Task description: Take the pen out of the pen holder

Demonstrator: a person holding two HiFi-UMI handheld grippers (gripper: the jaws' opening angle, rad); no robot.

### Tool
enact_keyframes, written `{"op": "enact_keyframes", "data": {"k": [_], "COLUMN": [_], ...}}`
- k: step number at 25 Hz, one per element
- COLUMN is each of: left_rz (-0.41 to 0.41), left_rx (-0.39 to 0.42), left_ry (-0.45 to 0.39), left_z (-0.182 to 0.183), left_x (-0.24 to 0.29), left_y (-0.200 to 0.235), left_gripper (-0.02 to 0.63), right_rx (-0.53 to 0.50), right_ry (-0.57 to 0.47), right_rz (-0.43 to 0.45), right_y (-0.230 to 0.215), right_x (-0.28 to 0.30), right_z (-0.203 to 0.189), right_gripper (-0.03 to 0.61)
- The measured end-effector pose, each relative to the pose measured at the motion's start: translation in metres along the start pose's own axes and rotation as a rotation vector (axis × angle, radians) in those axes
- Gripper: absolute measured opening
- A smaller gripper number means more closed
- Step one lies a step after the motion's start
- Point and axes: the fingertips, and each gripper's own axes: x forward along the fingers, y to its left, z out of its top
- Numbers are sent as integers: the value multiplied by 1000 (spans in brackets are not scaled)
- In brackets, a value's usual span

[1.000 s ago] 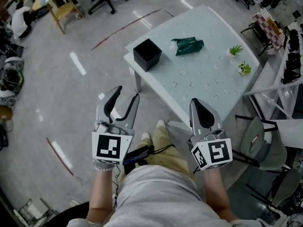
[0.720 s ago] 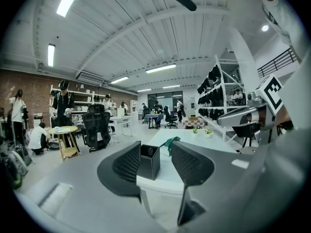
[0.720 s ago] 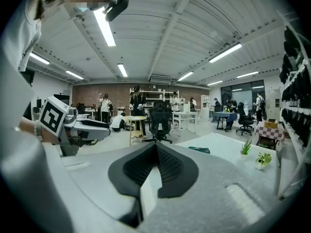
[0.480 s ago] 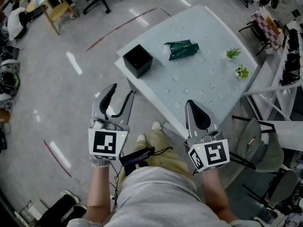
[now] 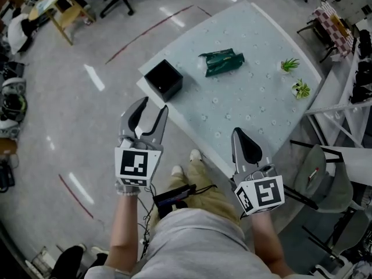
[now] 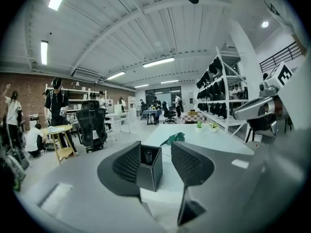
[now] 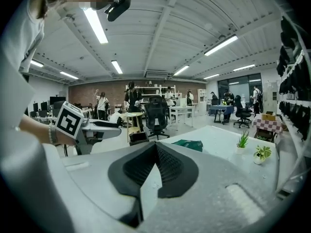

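Pale table (image 5: 256, 100) carries black pen holder (image 5: 164, 79), green packet (image 5: 221, 61), small plants (image 5: 289, 64)

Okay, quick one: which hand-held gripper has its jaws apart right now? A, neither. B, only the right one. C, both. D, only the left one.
D: the left hand-held gripper has its jaws spread, with the pen holder on the table showing beyond the gap, while the right hand-held gripper has its jaw tips pressed together on nothing.

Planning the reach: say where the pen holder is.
Head view: the pen holder stands at the table's left corner, left of the green packet, just beyond the left gripper.
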Motion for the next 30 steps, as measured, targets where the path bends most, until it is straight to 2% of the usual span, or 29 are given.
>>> {"op": "enact_keyframes", "data": {"k": [14, 24, 28, 30], "left_rz": [19, 38, 57, 63], "left_rx": [18, 22, 16, 0], "left_ry": [72, 102, 97, 91], "left_z": [-28, -42, -43, -43], "left_x": [55, 70, 70, 70], "left_y": [14, 20, 24, 26], "left_gripper": [186, 158, 86, 87], "right_rx": [28, 34, 38, 38], "right_ry": [45, 71, 78, 79], "right_rz": [-20, -27, -25, -25], "right_y": [-26, -32, -33, -33], "right_x": [6, 8, 9, 9], "right_z": [-16, -24, -26, -27], "right_gripper": [0, 0, 0, 0]}}
